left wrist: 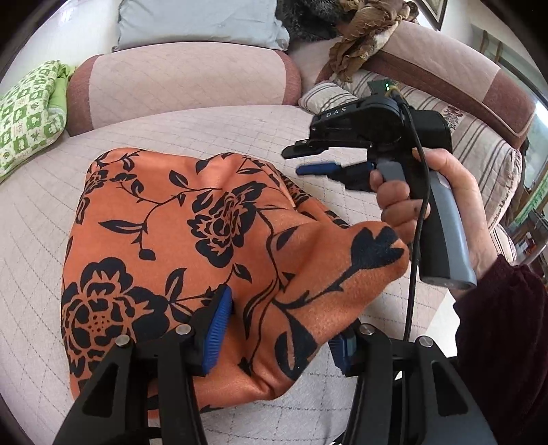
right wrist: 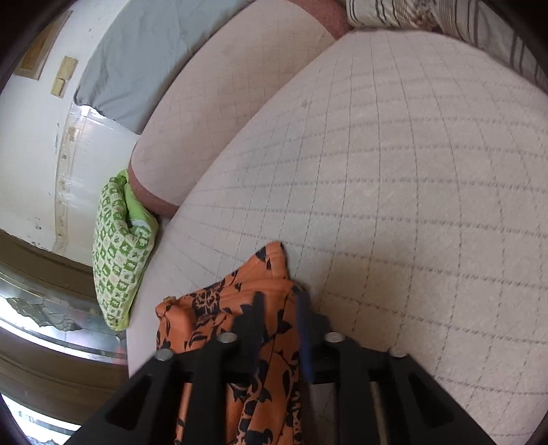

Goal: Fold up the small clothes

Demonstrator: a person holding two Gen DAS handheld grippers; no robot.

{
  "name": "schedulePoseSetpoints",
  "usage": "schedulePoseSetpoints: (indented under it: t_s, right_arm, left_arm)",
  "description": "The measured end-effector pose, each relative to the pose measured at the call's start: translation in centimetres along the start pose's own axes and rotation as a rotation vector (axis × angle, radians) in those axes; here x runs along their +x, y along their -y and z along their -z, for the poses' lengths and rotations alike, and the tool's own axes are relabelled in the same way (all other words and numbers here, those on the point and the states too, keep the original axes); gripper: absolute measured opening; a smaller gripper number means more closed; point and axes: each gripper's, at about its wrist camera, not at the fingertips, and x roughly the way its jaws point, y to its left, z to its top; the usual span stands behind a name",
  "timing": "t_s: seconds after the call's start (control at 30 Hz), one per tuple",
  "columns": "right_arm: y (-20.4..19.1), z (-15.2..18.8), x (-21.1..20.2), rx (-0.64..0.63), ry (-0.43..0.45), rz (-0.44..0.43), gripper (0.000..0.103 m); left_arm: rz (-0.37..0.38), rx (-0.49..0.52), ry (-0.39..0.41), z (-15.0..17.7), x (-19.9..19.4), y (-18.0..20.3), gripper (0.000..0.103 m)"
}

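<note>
An orange garment with black flowers [left wrist: 178, 239] lies bunched on the quilted sofa seat [left wrist: 41, 239]. My left gripper [left wrist: 279, 335] is shut on a thick raised fold at the garment's near edge, its blue pads [left wrist: 217, 325] pressing in from both sides. One corner [left wrist: 376, 246] stands up to the right. My right gripper [left wrist: 296, 160], held by a hand [left wrist: 445, 205], hovers above the garment's far right edge, open with nothing between its fingers. In the right wrist view the right gripper [right wrist: 279, 304] is blurred, with the garment [right wrist: 270, 274] below it.
A green patterned cushion [left wrist: 27, 113] [right wrist: 120, 246] sits at the seat's left end. Pink back cushions [left wrist: 185, 75], a grey-blue pillow [left wrist: 202, 24], a brown scarf [left wrist: 363, 37] and a striped blanket [left wrist: 479, 143] line the back and right. Bare quilted seat [right wrist: 411, 171] stretches beyond the garment.
</note>
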Motion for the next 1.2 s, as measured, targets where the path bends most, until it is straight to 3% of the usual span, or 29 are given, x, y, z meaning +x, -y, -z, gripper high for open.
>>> schedulePoseSetpoints:
  t_s: [0.03,0.1,0.23,0.3,0.4,0.57,0.63,0.9,1.07,1.13,1.2]
  right_arm:
    - [0.1,0.2,0.4,0.011,-0.019,-0.006,0.052]
    - [0.4,0.5,0.8,0.035,-0.033,-0.024,0.070]
    - [0.6,0.8,1.6,0.065,-0.053,-0.053,0.070]
    - [0.4,1.1,2.7,0.055,-0.084,-0.045,0.065]
    - [-0.6,1.7,3.7,-0.006,-0.091,0.000,0.032]
    - [-3.1,2.0,1.6,-0.119,0.028,0.104,0.010]
    - [-4.0,1.9,0.8,-0.163,0.079,0.123,0.009]
    - [-6.7,0.1,1.2,-0.273,0.144,-0.017,0.009]
    - [-7.6,-2.1,2.4,-0.315,0.157,-0.050,0.009]
    - [-7.0,-3.0,3.2,-0.303,0.147,-0.040,0.009]
    - [-5.5,-3.7,5.3,-0.270,0.057,-0.019,0.009]
  left_arm:
    - [-0.007,0.002,0.001,0.1,0.0,0.2,0.053]
    - [-0.027,0.015,0.003,0.3,-0.2,0.8,0.053]
    - [-0.048,0.015,0.004,0.5,-0.2,1.5,0.052]
    - [-0.048,0.012,0.010,0.6,-0.1,2.0,0.046]
    - [-0.050,0.026,0.015,0.7,0.0,2.6,0.035]
    - [-0.039,0.030,0.052,0.7,-0.6,3.2,0.024]
    - [-0.024,0.023,0.068,0.6,-0.8,3.3,0.023]
    - [-0.019,0.064,0.102,-0.4,-0.2,4.6,0.023]
    - [-0.002,0.083,0.079,-1.6,2.3,5.9,0.026]
    - [-0.033,0.103,0.022,-1.6,4.2,6.3,0.028]
    - [-0.017,0.085,-0.004,-1.3,4.9,6.0,0.037]
